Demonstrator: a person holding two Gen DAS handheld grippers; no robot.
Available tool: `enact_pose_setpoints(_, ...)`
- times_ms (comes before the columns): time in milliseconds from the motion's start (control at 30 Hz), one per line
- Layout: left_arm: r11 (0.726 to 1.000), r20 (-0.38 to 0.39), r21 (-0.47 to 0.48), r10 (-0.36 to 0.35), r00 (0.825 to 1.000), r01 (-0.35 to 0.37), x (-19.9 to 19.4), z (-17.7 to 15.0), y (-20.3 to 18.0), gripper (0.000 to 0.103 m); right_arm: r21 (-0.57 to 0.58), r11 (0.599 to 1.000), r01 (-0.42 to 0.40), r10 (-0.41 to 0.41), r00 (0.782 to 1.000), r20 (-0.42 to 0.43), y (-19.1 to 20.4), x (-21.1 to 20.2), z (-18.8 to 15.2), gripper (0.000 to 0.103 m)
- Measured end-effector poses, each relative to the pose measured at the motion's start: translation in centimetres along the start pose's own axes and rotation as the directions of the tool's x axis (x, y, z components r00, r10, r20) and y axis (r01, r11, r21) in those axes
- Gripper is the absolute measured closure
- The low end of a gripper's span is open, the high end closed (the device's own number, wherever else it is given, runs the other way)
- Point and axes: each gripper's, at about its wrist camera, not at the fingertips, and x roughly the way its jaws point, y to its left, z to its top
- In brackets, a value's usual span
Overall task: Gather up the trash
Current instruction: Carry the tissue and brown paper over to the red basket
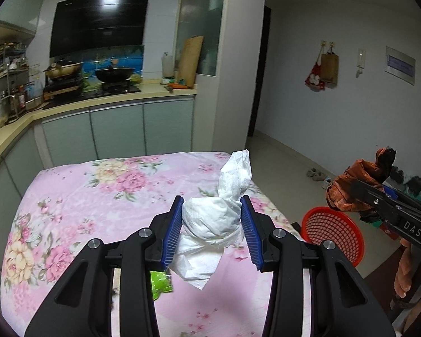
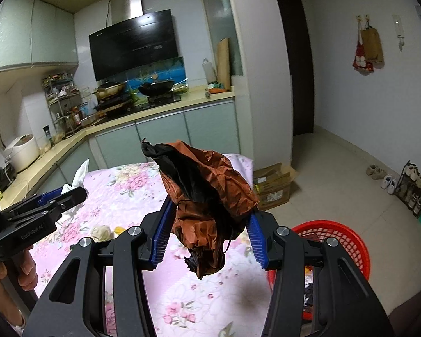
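You are gripping a crumpled white tissue wad [image 1: 210, 221] in the left gripper [image 1: 212, 231] above the floral tablecloth [image 1: 98, 196], while your right gripper [image 2: 207, 234] is pinching brown crumpled paper [image 2: 210, 196] near the red basket [image 2: 348, 241]; both look light, soft, best squeezed mid-bundle.

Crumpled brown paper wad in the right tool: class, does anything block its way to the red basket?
Nothing visible does. The crumpled brown paper wad hangs clamped in the right tool, with open air toward the red plastic mesh basket on the floor beside the table.
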Motion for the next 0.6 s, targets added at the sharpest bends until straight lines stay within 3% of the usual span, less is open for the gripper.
enact_pose_setpoints(600,0.988,-0.028,0.07,-0.138,0.99,0.14,3.3,1.1,-6.8,0.063,0.079,0.988,0.133,-0.134,0.991,0.011,-5.5,-1.6,-0.3,0.056)
